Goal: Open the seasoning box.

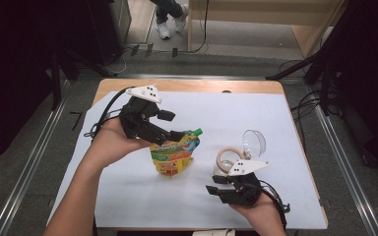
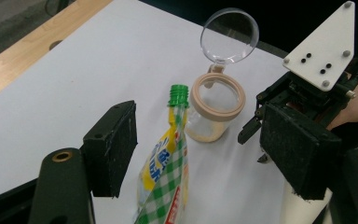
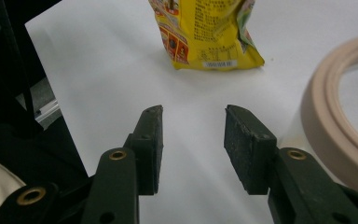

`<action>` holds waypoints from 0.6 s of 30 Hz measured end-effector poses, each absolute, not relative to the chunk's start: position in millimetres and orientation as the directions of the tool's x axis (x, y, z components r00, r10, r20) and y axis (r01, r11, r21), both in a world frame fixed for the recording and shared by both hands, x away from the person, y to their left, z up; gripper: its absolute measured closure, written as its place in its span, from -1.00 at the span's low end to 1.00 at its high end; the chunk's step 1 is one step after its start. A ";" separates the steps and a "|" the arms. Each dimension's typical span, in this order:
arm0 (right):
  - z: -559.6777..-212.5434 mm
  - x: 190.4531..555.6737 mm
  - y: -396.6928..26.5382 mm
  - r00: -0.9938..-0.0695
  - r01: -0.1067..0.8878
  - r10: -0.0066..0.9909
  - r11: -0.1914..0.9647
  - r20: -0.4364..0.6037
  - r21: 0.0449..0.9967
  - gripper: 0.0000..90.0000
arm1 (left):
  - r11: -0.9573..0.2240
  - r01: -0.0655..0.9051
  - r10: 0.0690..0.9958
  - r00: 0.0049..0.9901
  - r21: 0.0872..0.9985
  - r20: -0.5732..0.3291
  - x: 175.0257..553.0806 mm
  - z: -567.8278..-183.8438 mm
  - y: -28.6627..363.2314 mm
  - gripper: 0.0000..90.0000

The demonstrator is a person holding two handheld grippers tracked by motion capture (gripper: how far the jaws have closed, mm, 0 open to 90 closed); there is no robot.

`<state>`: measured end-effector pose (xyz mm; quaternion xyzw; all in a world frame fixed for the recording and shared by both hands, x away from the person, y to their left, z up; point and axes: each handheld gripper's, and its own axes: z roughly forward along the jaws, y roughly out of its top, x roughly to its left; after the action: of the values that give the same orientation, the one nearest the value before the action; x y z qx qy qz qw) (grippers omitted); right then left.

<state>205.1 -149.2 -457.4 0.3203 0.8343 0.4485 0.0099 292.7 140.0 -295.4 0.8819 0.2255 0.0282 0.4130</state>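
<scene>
A yellow drink pouch (image 1: 173, 156) with a green cap (image 1: 197, 132) stands on the white sheet. My left gripper (image 1: 173, 125) reaches in from the left at its top. In the left gripper view the pouch (image 2: 164, 172) rises between the wide-apart pads (image 2: 112, 149) and touches neither. Right of it stands a clear jar (image 1: 228, 158) with a beige rim (image 2: 216, 98), its round clear lid (image 2: 229, 35) hinged open. My right gripper (image 1: 215, 184) is just in front of the jar and points left. In its own view the right gripper (image 3: 193, 121) is open over bare sheet, with the pouch (image 3: 205, 32) ahead and the jar rim (image 3: 326, 116) at right.
The white sheet (image 1: 128, 196) covers most of a wooden table (image 1: 187, 86). Grey floor and metal rails lie on both sides. Dark stands and cables are at the far left and right. A person's legs in white shoes (image 1: 170, 24) are beyond the table.
</scene>
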 end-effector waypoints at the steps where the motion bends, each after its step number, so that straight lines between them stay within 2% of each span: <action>1: -457.0 205.6 -147.0 -0.795 0.524 0.542 0.391 0.270 0.757 0.30 | -0.549 0.383 0.425 0.893 0.743 -0.147 292.5 -296.4 143.0 -0.38; 18: -453.9 221.2 -106.0 -0.824 0.490 0.505 0.413 0.255 0.767 0.30 | -0.526 0.416 0.454 0.875 0.742 -0.169 290.2 -317.2 181.3 -0.39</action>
<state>221.2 -106.0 -453.9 0.2961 0.8405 0.4537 0.0082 290.2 181.3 -317.2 0.8732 0.2490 0.0224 0.4183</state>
